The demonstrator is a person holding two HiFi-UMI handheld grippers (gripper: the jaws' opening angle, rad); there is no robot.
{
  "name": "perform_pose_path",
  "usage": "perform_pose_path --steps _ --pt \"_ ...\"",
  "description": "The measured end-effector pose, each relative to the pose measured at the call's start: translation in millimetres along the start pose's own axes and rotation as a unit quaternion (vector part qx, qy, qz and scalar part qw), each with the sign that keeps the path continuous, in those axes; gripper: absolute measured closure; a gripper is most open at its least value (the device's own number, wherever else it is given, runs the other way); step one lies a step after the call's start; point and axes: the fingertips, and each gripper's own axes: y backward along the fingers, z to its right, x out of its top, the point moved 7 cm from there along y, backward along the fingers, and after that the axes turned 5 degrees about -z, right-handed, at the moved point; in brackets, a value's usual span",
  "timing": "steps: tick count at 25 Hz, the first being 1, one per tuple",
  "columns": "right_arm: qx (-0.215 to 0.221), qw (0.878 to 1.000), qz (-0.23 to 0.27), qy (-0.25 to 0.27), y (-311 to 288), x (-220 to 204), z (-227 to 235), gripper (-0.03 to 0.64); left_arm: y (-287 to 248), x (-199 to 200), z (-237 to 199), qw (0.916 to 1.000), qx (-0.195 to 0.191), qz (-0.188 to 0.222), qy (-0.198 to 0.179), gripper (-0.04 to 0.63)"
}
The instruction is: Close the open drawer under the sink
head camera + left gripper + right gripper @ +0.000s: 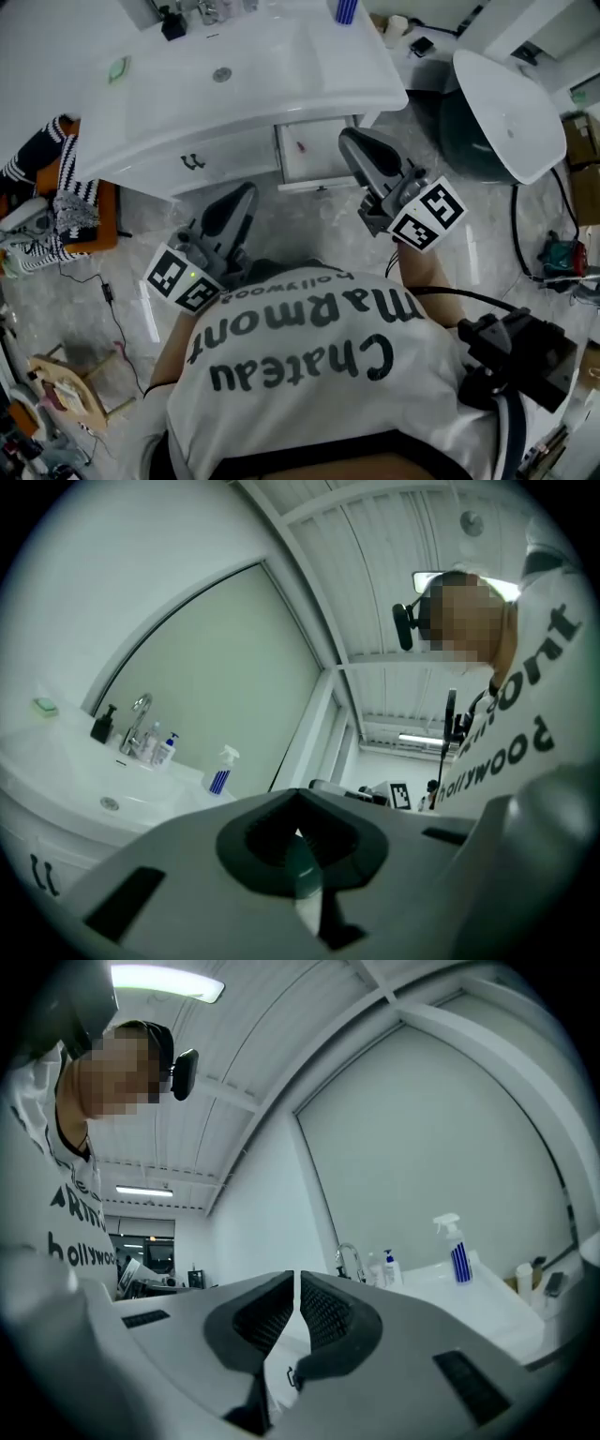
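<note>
Head view has the drawer pulled out beneath the right part of the white sink, its front toward the person. The right gripper is over the drawer's right edge, jaws pressed together on nothing; whether it touches the drawer I cannot tell. The left gripper is lower left of the drawer, apart from it, jaws likewise clenched and empty

The white sink counter bears a black dispenser, green pad and blue-striped bottle.

Overhead, two low views, common sink
</note>
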Motion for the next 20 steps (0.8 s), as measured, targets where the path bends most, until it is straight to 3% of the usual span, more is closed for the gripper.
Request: perform_pose_path --steps 5,9,12,15,20 --pt "0.006 0.998 -0.058 -0.028 -6 -54 3 0.603 -4 -29 -4 0.9987 0.024 -0.026 0.037 0.586" --pt "0.014 0.992 -0.110 -0.053 -8 -108 8 0.576 -23 -61 -11 0.9954 0.029 -0.087 0.025 0.586" --pt "0.011 0.987 -0.138 -0.086 -4 -150 6 0.518 -21 -86 -12 0.9959 0.027 -0.085 0.012 0.586" --pt "-0.004 0.982 -0.167 -0.093 2 -190 6 0.514 -17 -111 -17 0.9957 0.035 -0.085 0.000 0.586" --pt "-0.066 0.973 -0.188 -0.118 16 -252 20 0.474 -8 -152 -33 0.9908 0.057 -0.121 0.016 0.586"
